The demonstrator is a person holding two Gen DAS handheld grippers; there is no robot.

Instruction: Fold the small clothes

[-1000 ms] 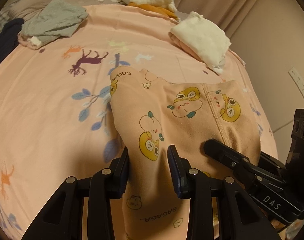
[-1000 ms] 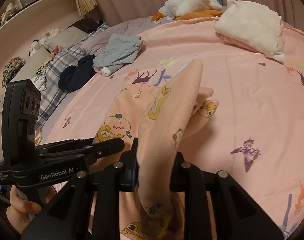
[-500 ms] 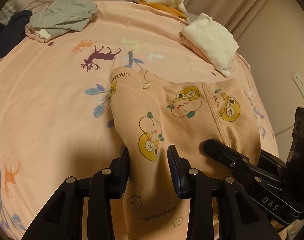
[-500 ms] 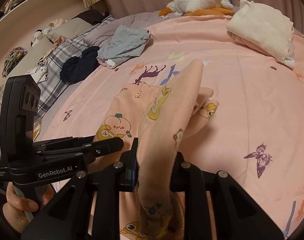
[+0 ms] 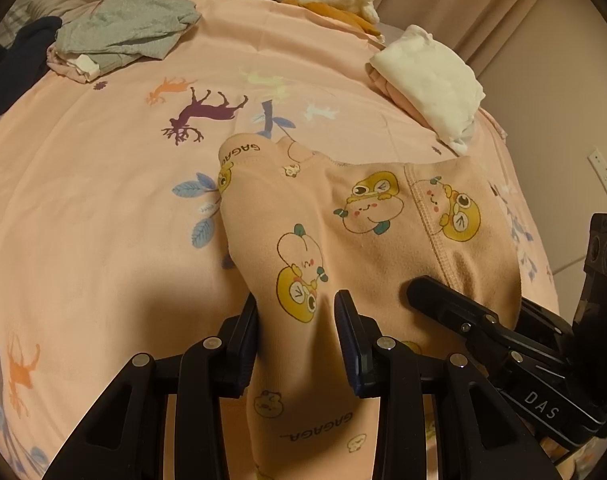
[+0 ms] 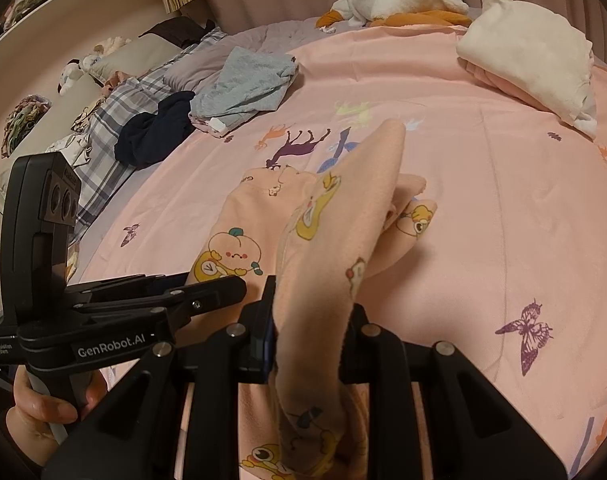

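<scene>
Pink bedsheet (image 5: 103, 208) with deer and butterfly prints covers the bed. On it lies the peach garment (image 5: 343, 216), printed with cartoon fruit and clocks and the word "GAGAGA". Left tool (image 5: 297, 320), marked "GenRobot.AI", pinches a fold at its near edge; right tool (image 6: 309, 320), marked "DAS", grips a bunched, raised fold beside it

Drifts slightly over the bed (image 5: 83, 208); folded white stack (image 5: 431, 80) and grey clothes (image 5: 131, 28) sit lower in both views.
</scene>
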